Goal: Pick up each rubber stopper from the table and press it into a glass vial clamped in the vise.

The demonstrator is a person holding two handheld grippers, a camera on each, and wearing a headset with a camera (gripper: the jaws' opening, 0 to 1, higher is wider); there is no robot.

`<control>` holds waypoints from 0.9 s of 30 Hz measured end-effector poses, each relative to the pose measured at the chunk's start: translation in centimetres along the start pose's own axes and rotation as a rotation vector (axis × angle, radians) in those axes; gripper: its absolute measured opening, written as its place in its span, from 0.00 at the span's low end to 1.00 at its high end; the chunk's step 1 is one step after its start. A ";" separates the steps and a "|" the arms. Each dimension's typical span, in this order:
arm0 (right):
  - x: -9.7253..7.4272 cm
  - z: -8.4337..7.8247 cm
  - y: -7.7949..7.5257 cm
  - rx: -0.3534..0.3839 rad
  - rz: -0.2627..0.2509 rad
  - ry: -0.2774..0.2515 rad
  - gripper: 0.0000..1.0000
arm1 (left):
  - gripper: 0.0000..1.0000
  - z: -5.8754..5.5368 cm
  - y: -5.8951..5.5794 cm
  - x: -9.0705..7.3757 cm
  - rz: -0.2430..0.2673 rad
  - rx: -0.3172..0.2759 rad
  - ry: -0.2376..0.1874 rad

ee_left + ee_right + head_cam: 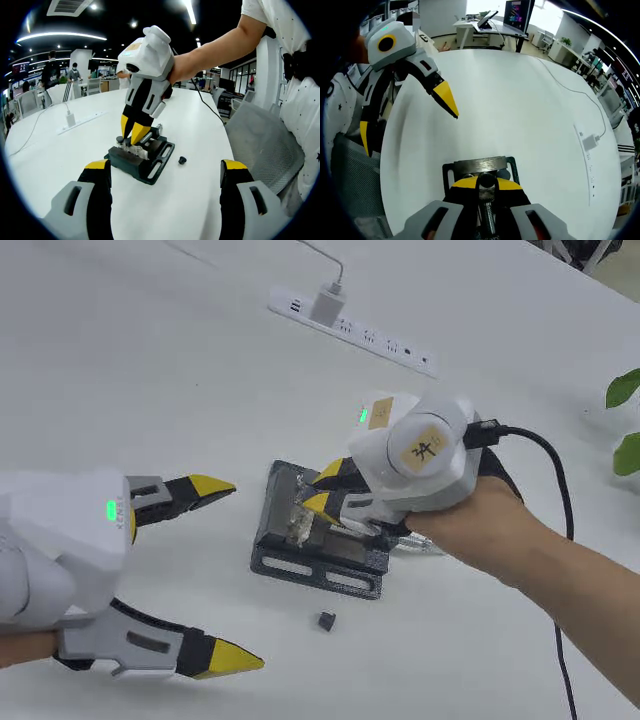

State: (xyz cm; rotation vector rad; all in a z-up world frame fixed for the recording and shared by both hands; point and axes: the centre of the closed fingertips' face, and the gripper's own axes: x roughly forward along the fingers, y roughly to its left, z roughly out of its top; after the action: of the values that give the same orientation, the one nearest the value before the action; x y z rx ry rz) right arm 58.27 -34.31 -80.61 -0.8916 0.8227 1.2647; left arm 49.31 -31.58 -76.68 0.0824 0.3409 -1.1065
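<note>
The right gripper (pixel 486 184) holds its yellow-tipped jaws close together on a small black rubber stopper (pixel 486 179), pointed down over the dark grey metal vise (pixel 479 165). The clear glass vial (pixel 298 524) sits clamped in the vise, just beneath and beside those jaw tips. The step in hand looks like seating this stopper in the vial mouth. The left gripper (pixel 228 572) hovers with jaws spread wide and empty, the vise just ahead of them. A loose black rubber stopper (pixel 326 620) lies on the white table (pixel 150 370), ahead of the left jaws, beside the vise. The next move probably calls for a straight, steady downward press, then letting go.
</note>
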 end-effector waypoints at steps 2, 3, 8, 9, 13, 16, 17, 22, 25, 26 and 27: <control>0.0 0.0 0.0 0.003 0.000 -0.001 0.08 | 0.89 0.0 0.0 0.0 0.001 0.000 0.000; 0.0 0.1 0.0 0.005 0.001 -0.006 0.08 | 0.89 0.1 0.0 0.0 0.002 -0.001 -0.002; 0.0 0.2 0.1 0.014 0.002 -0.011 0.10 | 0.89 0.0 -0.1 -0.1 0.003 -0.002 -0.001; 0.0 0.3 0.1 0.014 0.002 -0.012 0.10 | 0.89 0.1 -0.1 -0.1 0.003 -0.001 -0.002; -1.0 0.8 0.0 0.027 -0.002 -0.038 0.10 | 0.89 0.0 -0.1 -0.1 0.005 -0.002 0.000; -1.6 1.2 -0.3 0.058 -0.002 -0.068 0.08 | 0.89 0.0 0.0 -0.1 0.006 -0.003 -0.001; -1.8 1.2 -0.4 0.064 -0.001 -0.070 0.07 | 0.89 0.0 0.0 -0.1 0.006 -0.003 -0.001; -1.6 0.5 -0.2 0.061 0.014 -0.050 0.03 | 0.89 0.0 -0.1 0.0 0.003 -0.004 -0.001; -1.4 0.3 -0.2 0.065 0.018 -0.047 0.03 | 0.89 0.0 -0.1 0.0 0.003 -0.005 -0.001; -1.4 0.3 -0.2 0.068 0.020 -0.048 0.02 | 0.89 0.0 -0.1 0.0 0.003 -0.005 0.000; -1.3 0.3 -0.2 0.070 0.022 -0.048 0.02 | 0.89 -0.1 -0.1 0.0 0.003 -0.005 0.000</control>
State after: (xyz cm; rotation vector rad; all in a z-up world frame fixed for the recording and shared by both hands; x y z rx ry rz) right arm 58.29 -34.58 -79.33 -0.7952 0.8354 1.2645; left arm 49.20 -31.64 -76.75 0.0787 0.3433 -1.1031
